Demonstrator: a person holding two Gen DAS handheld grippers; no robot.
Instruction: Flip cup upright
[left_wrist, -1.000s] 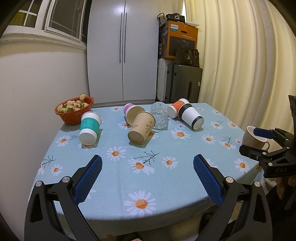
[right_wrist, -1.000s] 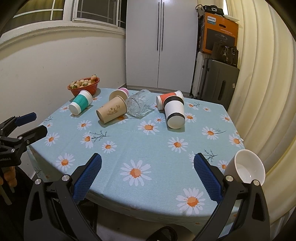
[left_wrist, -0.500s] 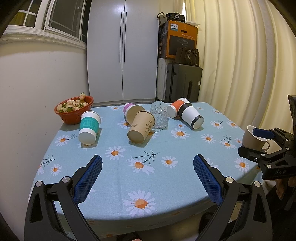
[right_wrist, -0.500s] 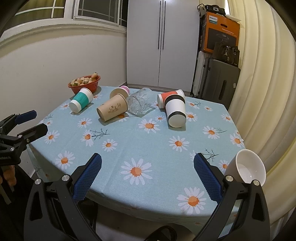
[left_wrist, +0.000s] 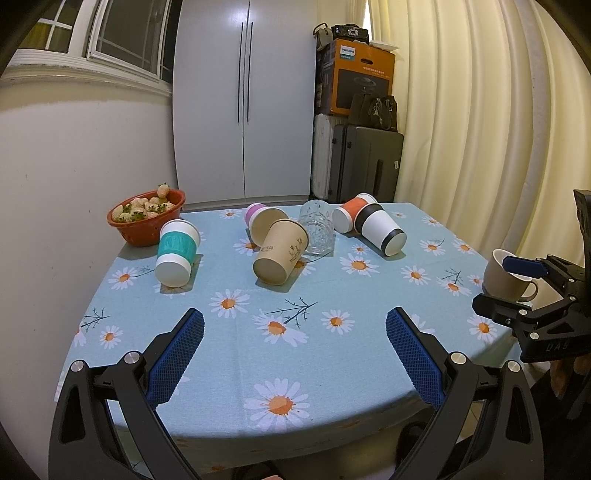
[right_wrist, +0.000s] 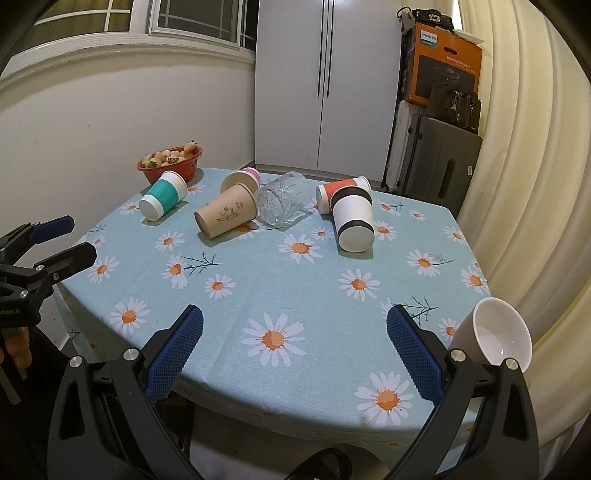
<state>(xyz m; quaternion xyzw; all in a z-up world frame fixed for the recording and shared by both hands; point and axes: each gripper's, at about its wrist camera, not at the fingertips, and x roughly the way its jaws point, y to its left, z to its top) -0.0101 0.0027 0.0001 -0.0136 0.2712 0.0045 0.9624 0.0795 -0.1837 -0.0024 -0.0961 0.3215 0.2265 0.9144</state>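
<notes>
1. Daisy-printed table (left_wrist: 207, 354) is carrying several paper cups and a glass, all lying on their sides.
2. You're keeping both the left gripper (left_wrist: 294, 350) and right gripper (right_wrist: 294, 349) spread wide, gripping nothing.
3. Beige mug (right_wrist: 493, 338) is sitting at the table's right edge.

White cupboard (left_wrist: 243, 107), cream curtains (left_wrist: 480, 122), window (right_wrist: 192, 16)

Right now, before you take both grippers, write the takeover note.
Left gripper: open, empty, over the table's near edge.
Right gripper: open, empty; beige mug sits just outside its right finger, not gripped.
Lying on their sides farther back: teal cup, pink cup, brown cup, glass, orange cup, black-banded cup.
Done: none of these upright.
Left: flip all six; the mug's pose is unclear.
</notes>
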